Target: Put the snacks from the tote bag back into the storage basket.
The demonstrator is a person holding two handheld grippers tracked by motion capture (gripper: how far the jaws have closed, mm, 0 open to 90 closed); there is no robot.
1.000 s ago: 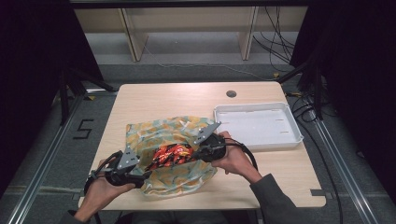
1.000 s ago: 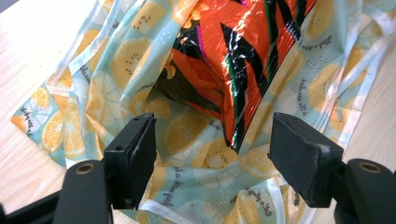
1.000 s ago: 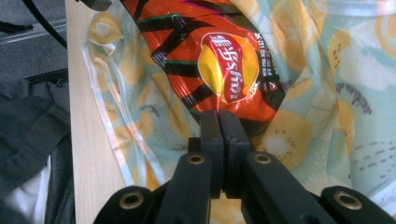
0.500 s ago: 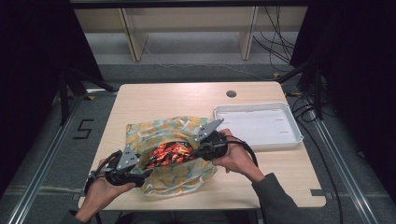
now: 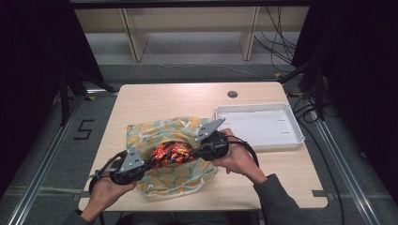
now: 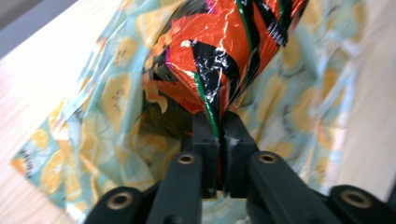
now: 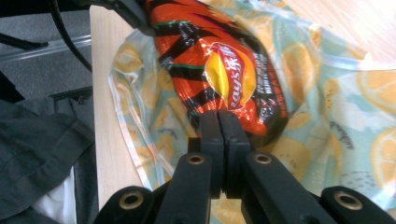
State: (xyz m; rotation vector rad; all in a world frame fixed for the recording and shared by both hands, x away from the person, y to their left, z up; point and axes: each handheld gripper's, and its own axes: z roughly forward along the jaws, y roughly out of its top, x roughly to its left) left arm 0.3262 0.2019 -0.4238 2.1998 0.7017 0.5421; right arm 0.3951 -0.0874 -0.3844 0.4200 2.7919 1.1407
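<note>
Now your left tool has just closed, pinching one end of the chip bag; right tool pinches the other end, w/ the bag above the lemon-print pouch on the counter.

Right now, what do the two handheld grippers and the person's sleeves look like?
Both the left gripper and the right gripper are black, each topped by a grey three-cornered plate. Black jaws on arms with brass-coloured pivot rivets. Black cables loop behind each. A dark grey sleeve covers the right forearm.
</note>
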